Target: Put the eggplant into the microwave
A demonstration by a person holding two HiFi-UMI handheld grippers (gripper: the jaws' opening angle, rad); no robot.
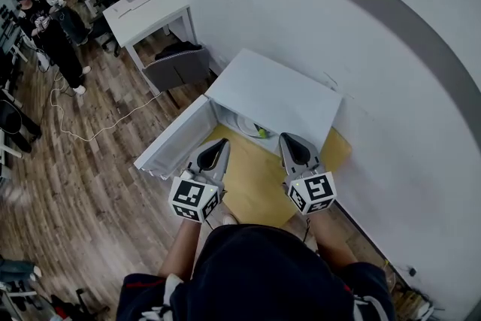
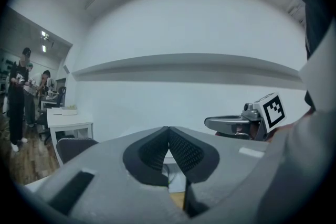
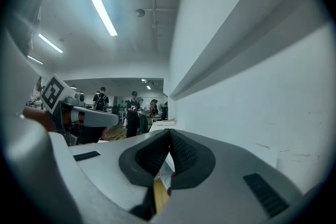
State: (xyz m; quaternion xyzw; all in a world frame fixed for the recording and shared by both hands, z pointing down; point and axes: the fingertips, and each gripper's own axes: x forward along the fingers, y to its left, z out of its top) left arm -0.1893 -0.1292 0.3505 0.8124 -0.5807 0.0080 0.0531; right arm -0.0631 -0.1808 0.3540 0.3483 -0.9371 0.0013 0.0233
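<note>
The left gripper [image 1: 222, 143] and the right gripper [image 1: 287, 139] are held level, side by side above the yellow tabletop [image 1: 252, 184], facing the white microwave [image 1: 278, 90], whose door [image 1: 174, 140] is swung open to the left. Both pairs of jaws are seen pressed together, with nothing pinched between them. Inside the open cavity a pale plate [image 1: 244, 122] is made out, and at its edge a small green-yellow piece [image 1: 261, 133]; whether that is the eggplant cannot be told. Further back, a white desk [image 1: 146, 11], a grey chair [image 1: 176, 68] and standing people [image 1: 45, 22] are seen on the wooden floor [image 1: 83, 177].
</note>
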